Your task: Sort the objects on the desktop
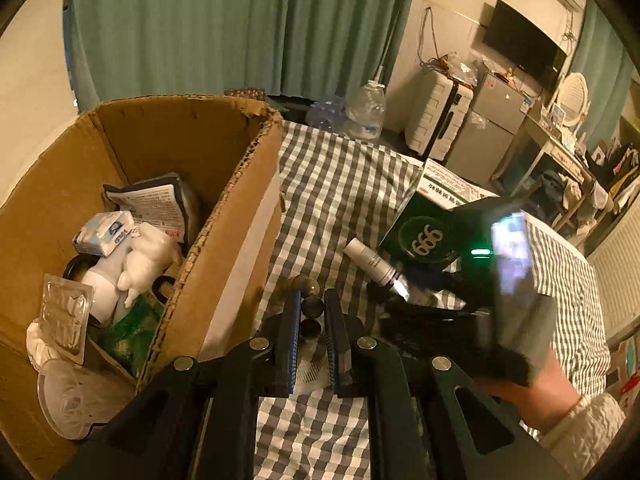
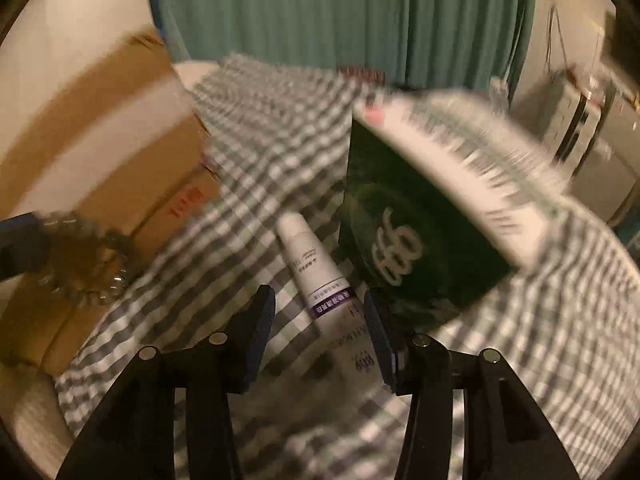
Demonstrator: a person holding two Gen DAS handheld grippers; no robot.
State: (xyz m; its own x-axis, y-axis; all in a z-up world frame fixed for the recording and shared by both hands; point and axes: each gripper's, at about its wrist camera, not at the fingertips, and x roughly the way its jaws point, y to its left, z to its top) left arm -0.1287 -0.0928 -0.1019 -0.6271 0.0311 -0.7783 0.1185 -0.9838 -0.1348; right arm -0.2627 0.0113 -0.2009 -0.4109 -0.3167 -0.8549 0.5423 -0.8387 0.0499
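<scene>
1. The tube [image 2: 311, 264] lies at lower centre of the right view on the checked cloth [image 2: 260, 148], beside the green box [image 2: 404, 216]; probably light, smooth and squashy, best pinched mid-body.
2. The right hand-held gripper [image 2: 320, 320] is spread, empty, straddling the tube's end.
3. The left hand-held gripper [image 1: 313, 320] pinches a bead bracelet [image 1: 311, 306] beside the carton [image 1: 224, 216].
4. Green curtains [image 1: 240, 24] hang behind.

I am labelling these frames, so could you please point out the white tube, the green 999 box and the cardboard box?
white tube [image 2: 308, 260]: right wrist view, middle of its white body.
green 999 box [image 1: 424, 236]: left wrist view, dark green face by the numerals.
cardboard box [image 1: 236, 216]: left wrist view, outer right wall.
</scene>
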